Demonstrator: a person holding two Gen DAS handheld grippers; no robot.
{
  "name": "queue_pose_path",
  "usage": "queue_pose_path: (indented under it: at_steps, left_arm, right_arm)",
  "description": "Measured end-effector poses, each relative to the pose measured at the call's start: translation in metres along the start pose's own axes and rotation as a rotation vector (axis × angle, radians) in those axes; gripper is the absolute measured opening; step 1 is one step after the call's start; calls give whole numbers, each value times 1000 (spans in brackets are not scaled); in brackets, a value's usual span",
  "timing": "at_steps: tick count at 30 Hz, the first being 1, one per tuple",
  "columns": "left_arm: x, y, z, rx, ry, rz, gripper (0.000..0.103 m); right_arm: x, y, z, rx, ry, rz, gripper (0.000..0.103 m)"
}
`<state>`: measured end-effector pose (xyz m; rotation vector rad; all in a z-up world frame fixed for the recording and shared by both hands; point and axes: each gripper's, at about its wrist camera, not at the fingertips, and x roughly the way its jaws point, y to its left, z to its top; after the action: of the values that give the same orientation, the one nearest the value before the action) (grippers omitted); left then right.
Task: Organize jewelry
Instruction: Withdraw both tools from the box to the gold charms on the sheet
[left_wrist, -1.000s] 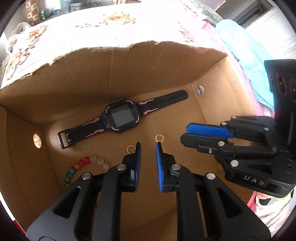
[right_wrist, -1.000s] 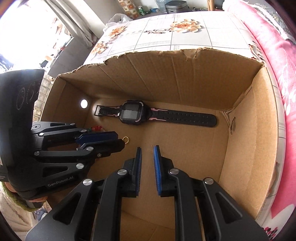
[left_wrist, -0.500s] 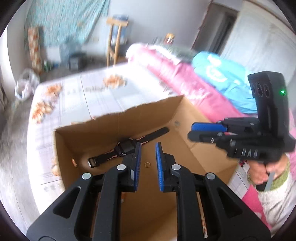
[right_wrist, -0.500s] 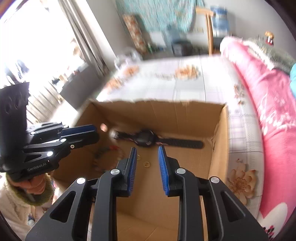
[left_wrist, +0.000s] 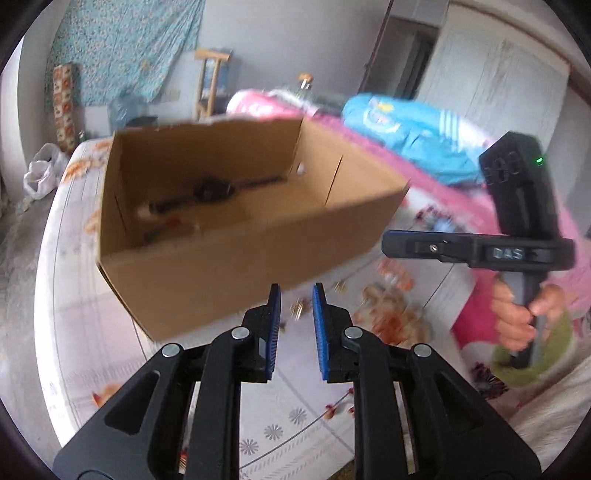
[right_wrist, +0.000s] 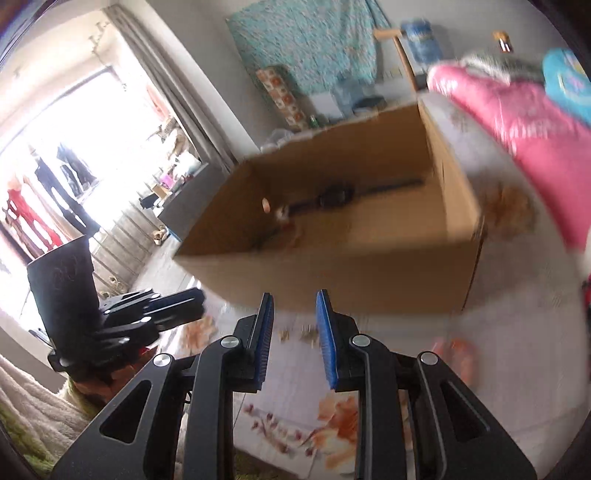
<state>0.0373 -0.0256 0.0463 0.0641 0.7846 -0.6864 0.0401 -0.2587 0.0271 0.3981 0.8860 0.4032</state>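
Cardboard box on flowered tablecloth, top open, seen from outside and slightly above in both wrist views. Inside, on box floor: black watch laid flat along far wall, strap stretched out; blurred reddish beads near left inner corner. Small gold-coloured pieces on tablecloth just outside near wall of box, too blurred to identify further.

Left gripper: outside box, near its front wall, above tablecloth; blue pads apart with narrow gap, nothing between them, nothing held. Right gripper: likewise outside box, above tablecloth; pads parted, gap empty. Right gripper also visible from left wrist view, side on, held by hand on its grip, green light lit on housing.

Pink bedding and blue fabric behind box. Both views smeared by motion blur; fine detail in box unreadable.
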Motion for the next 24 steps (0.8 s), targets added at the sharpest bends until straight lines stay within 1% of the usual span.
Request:
queue_pose_path:
  at_steps: [3,4,7,11,14,15,19,20,24]
  left_arm:
    - [29,-8,-14,69,60,101,16]
    - [35,-9,-15,89,67,114,16]
    - [50,-9,-15,130,90,119,16]
    - [67,-8,-13,192,130,101,16]
    - [75,-5,-15,224,147,111,16]
    - [75,-4,-17,228,145,109,16]
    - [75,-1,-18,248,148,90,15]
    - [75,-2,-19,261,149,80,11]
    - [79,-6,-19,278,147,80,11]
  right_arm:
    - [24,-4,-18,50,56,-21,23]
    - [27,-3,-20,55,61,-26,23]
    - [33,-2,-22,50,66,-37,23]
    - [33,-1,-17,45,59,-32,23]
    - [34,-1,-14,37,56,-35,23]
    - [36,-2,-13,36,56,-34,23]
    - [31,-3,-28,46,54,-25,23]
    - [31,-4,-30,50,53,-22,23]
    - [28,-6,-31,58,48,-12,23]
